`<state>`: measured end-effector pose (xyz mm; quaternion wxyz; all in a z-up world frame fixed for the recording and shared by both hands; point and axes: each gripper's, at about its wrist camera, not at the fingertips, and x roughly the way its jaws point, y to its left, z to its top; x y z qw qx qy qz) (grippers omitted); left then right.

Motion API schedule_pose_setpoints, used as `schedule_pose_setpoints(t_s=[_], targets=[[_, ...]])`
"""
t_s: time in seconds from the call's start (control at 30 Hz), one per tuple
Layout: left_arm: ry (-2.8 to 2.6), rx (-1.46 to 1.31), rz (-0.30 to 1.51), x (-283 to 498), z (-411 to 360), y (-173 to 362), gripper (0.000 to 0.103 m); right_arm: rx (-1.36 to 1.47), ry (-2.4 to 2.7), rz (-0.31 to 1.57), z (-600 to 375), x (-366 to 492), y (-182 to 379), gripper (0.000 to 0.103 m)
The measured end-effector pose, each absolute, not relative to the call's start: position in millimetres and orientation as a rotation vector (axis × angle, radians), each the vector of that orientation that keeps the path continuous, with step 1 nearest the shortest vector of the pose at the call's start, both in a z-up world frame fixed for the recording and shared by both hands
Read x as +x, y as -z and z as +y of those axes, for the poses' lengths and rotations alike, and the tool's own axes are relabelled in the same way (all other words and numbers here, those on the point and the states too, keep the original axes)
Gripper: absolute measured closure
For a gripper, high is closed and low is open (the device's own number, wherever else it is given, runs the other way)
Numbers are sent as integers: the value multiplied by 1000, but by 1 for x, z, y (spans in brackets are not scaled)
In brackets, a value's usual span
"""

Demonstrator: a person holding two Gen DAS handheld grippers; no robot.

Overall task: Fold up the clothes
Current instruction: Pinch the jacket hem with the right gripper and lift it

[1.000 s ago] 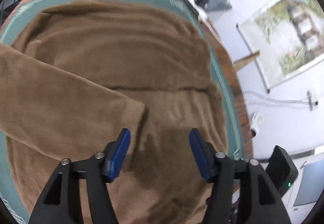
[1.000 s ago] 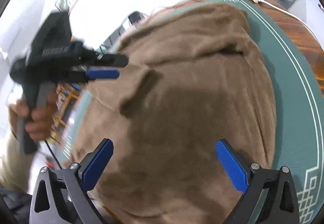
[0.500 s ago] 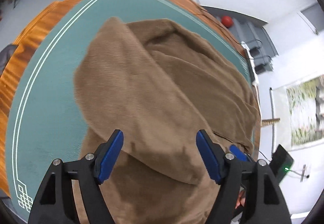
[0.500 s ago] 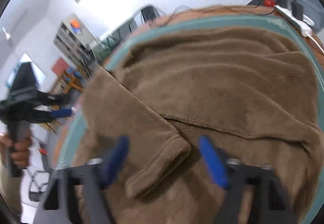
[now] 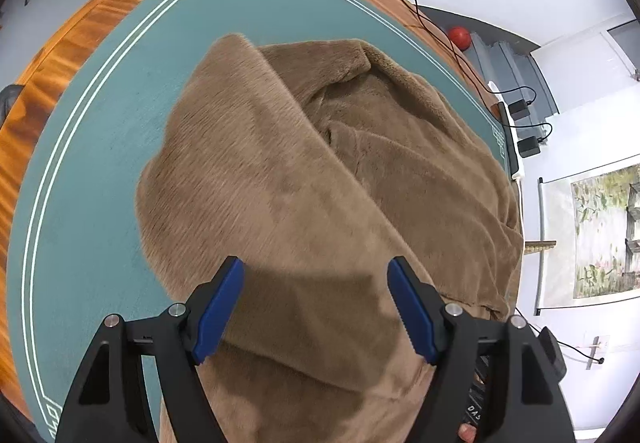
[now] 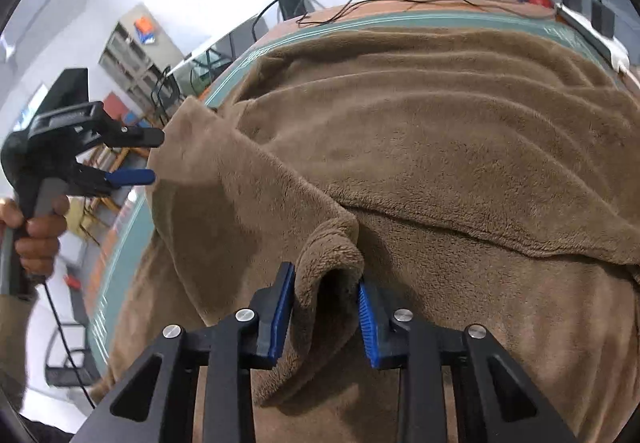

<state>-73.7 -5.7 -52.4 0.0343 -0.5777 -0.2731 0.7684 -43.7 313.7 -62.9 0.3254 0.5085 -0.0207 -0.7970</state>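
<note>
Nearest the right wrist camera, the right gripper (image 6: 326,307) is closing its jaws on a bunched sleeve cuff (image 6: 332,255) of the brown fleece garment (image 6: 440,147); both blue pads meet the pile. From this cuff the sleeve (image 6: 240,195) runs up and leftward, its long axis ending near the left gripper (image 6: 140,157), held in a hand (image 6: 38,233). In the left wrist view, the left gripper (image 5: 316,307) is wide open over the folded sleeve (image 5: 260,171), gripping nothing. The garment lies on the green mat (image 5: 100,123). The right hand is nearer the cuff; folding likely proceeds from there.
</note>
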Motion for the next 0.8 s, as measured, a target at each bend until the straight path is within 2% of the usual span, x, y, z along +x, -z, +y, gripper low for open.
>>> schedule_pose_setpoints(t_s=[0.23, 0.3, 0.33, 0.43, 0.63, 0.7, 0.8], targets=[[-2381, -1771, -750, -97, -1, 50, 25, 1362, 2076, -65, 311, -48, 73, 71], [-2394, -1769, -744, -102, -4, 49, 25, 1351, 2080, -40, 308, -46, 67, 84], [-2401, -1769, -744, -104, -7, 48, 25, 1327, 2082, -40, 306, -45, 60, 85], [-2429, -1761, -750, -112, -15, 43, 25, 1201, 2125, -50, 304, -49, 22, 86], [-2486, -1669, -767, -120, -22, 20, 25, 798, 2393, 0, 332, -74, -100, 86], [-2496, -1640, -756, -124, -19, 16, 23, 748, 2466, -9, 349, -85, -120, 86], [-2504, -1641, -712, -132, -11, 21, 23, 786, 2570, 6, 377, -107, -120, 86]])
